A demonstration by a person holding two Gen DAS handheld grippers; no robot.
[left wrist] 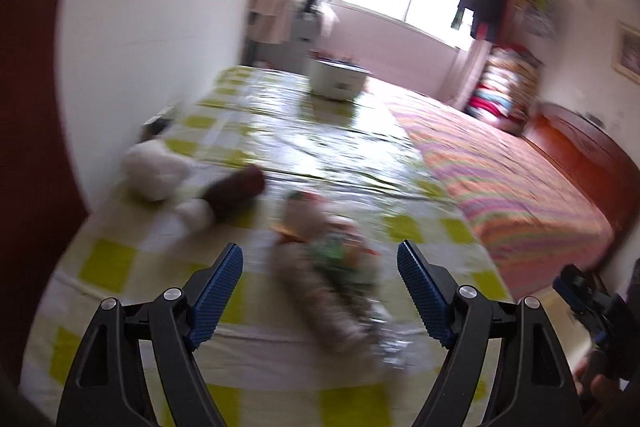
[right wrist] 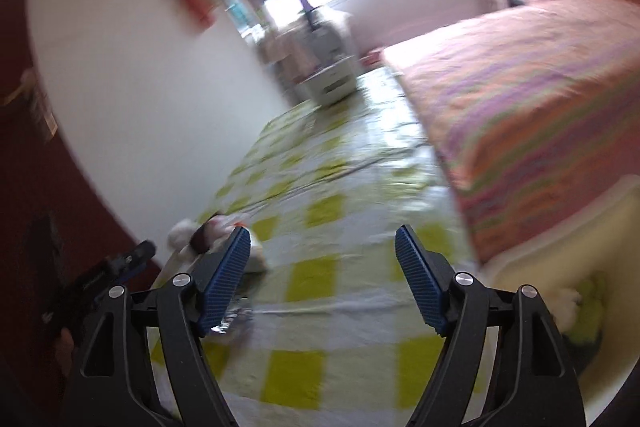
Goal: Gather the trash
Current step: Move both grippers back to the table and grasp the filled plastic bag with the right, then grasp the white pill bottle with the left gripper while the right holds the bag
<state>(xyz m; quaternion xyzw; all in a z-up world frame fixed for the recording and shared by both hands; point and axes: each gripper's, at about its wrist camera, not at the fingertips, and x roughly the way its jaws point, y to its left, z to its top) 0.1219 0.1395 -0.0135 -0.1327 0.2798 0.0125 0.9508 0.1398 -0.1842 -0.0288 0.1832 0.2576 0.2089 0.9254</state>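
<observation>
Both views are blurred; findings are limited accordingly.

Left gripper (left wrist: 320, 291): jaws wide, nothing between the pads; it points down at a checked cloth (left wrist: 120, 259) spread over a table. Right gripper (right wrist: 322, 277): jaws wide, nothing held; only bare cloth lies between its pads.

Trash, left view: a crumpled wrapper bundle (left wrist: 328, 267) lies on the cloth directly ahead of the left jaws, between their lines but not touched; a foil-like end trails toward the near edge. Further left lie white tissue wads (left wrist: 154, 171) and a dark roll (left wrist: 236, 193), touching one another; what the roll is cannot be told. A white tub (left wrist: 336, 79) stands at the far end of the table; a striped bed (left wrist: 512, 187) runs beside the table on the right.

Handling, as judged: the bundle looks light, soft and crushable, with slick film that may slide on the glossy cloth; it is not fragile, so a firm squeeze is acceptable. Best hold appears to be across the thick middle, pads on either flank, rather than on the thin foil tail, which would likely slip or tear. The tissue should compress almost to nothing; pinch it deep. Risk: closing low may catch the cloth along with the trash.
</observation>
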